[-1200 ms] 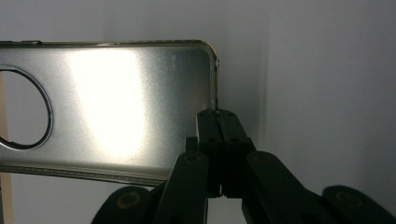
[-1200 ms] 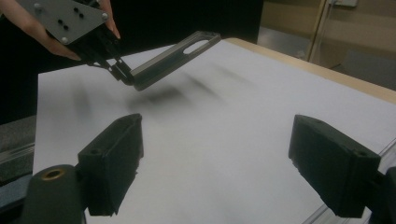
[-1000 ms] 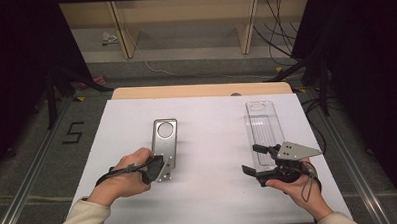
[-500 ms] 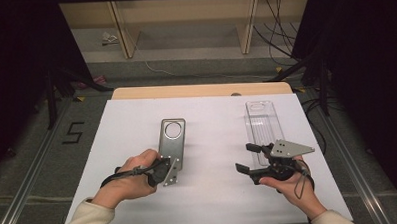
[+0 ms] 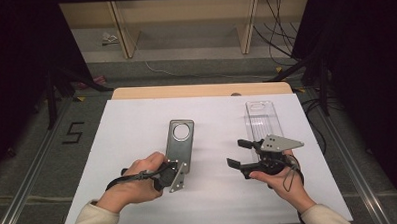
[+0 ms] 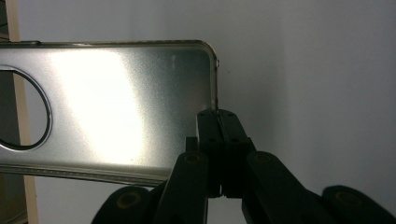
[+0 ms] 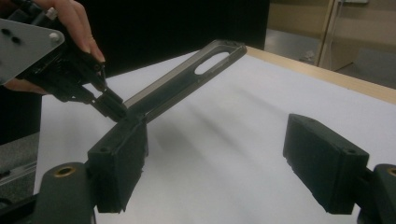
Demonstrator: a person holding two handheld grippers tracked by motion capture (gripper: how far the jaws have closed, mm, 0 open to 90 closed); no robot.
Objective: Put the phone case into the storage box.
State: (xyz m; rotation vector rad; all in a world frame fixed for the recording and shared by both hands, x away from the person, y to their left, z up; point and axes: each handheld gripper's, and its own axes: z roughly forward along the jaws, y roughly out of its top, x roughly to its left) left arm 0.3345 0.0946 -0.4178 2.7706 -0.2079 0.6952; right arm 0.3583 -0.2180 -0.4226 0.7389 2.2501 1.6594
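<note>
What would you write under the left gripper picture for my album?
The left gripper, jaws shut, pinches the rounded end of a shiny metal plate above the white table.

Left gripper [image 6: 218,116] clamped, metal case [image 6: 116,107] (edgewise)

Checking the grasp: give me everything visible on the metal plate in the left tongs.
The metal plate is a flat, brushed silver strip with rounded corners, a thin raised rim and a large round hole near its far end. The left tongs are shut on the edge of its near end. In the right gripper view it tilts, far end raised off the white table, near end low. Nothing else touches it.
</note>
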